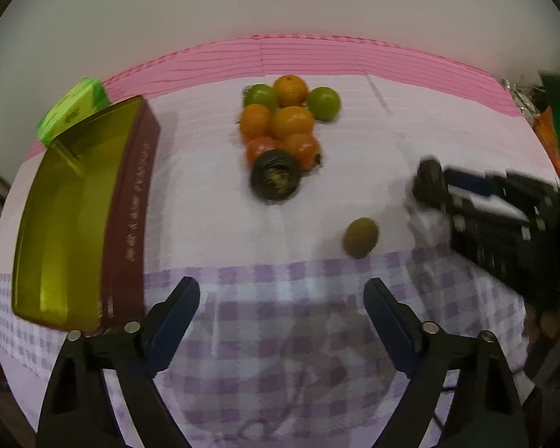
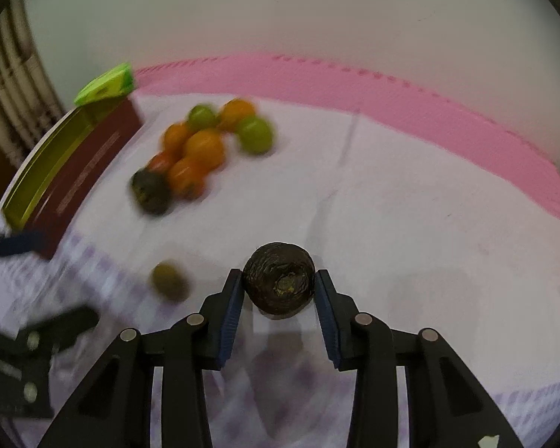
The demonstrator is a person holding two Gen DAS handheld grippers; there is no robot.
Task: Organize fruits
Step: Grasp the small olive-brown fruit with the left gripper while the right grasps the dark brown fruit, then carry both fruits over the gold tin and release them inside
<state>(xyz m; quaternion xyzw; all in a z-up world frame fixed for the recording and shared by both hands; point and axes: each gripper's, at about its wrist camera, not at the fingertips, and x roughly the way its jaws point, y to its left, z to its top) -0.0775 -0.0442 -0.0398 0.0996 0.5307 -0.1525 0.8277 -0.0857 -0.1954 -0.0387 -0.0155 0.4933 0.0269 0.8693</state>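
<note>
Right wrist view shows the right hand-held gripper [image 2: 279,291] pinching a dark wrinkled fruit [image 2: 279,278] between its blue pads, above the counter [image 2: 410,205]. The left hand-held gripper [image 1: 282,296] hangs spread and empty near a kiwi [image 1: 360,237]. To do this step well, I would carry the dark fruit to its twin [image 1: 275,179] at the pile's [image 1: 283,123] front and release gently, since round fruit rolls. Pale lettering runs along the maroon box [image 1: 130,216], too blurred to read.
</note>
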